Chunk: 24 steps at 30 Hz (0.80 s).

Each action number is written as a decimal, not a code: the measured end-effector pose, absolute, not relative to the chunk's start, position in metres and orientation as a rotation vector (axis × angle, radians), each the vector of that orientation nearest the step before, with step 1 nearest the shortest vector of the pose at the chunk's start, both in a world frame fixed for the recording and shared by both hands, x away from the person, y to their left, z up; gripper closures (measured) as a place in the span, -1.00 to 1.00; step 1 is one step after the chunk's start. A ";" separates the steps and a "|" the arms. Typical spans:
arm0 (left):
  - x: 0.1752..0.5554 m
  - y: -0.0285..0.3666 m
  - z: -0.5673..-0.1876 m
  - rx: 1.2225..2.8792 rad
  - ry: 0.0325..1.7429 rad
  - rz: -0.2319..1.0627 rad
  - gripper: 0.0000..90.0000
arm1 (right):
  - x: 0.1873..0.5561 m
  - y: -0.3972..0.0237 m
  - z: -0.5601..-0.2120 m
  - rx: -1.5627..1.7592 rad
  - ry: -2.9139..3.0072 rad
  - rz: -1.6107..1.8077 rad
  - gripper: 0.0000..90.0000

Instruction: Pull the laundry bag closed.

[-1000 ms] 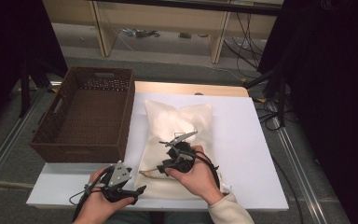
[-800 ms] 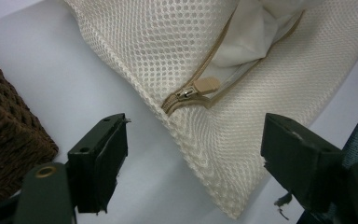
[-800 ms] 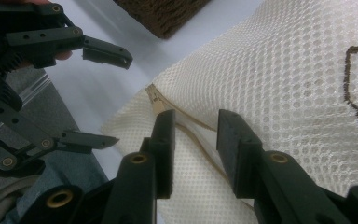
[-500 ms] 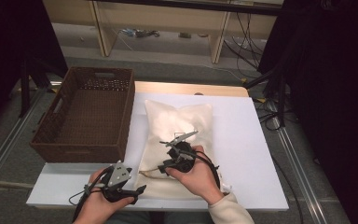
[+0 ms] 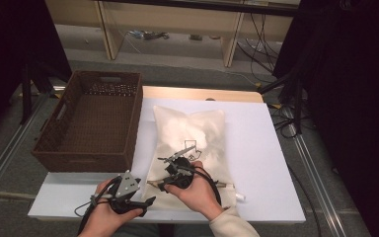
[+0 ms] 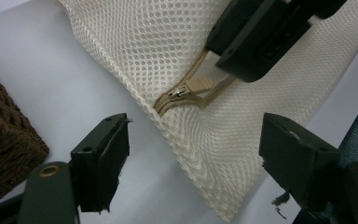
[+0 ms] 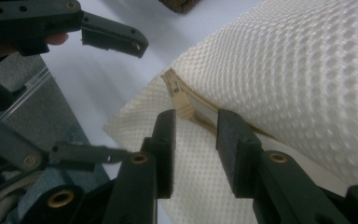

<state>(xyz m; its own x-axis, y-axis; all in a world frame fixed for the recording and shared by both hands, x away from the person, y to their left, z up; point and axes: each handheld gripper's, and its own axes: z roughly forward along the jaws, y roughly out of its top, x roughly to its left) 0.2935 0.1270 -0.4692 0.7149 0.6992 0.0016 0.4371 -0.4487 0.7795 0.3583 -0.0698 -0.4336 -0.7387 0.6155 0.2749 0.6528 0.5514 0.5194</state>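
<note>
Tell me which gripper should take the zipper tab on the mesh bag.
Right. The right gripper has its jaws right at the zipper tab; the left gripper stands open, apart from it, at the mesh bag corner.

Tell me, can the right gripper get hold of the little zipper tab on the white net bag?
Probably yes. The right gripper has its jaws apart right below the zipper tab at the corner of the mesh bag, with nothing between. The left gripper waits off to the side.

Bag (image 6: 168, 51) cream cloth mesh, matt; basket (image 5: 94, 123) brown woven wicker, rough; table (image 5: 266, 148) smooth white.
</note>
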 end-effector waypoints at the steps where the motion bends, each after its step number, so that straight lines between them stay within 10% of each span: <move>1: 0.294 0.127 -0.469 2.116 0.853 0.403 -0.46 | 0.359 -0.068 -0.435 -1.121 -2.696 -0.943 0.53; 24: 0.296 0.125 -0.472 2.114 0.864 0.394 -0.40 | 0.368 -0.046 -0.445 -1.071 -2.661 -1.035 0.94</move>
<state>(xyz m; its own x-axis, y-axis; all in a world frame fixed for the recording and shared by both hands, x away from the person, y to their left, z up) 0.2956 0.1252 -0.4718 0.7181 0.6958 -0.0130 0.4460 -0.4457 0.7761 0.3682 -0.0459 -0.4446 -0.7494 0.5807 0.3181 0.6430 0.5239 0.5586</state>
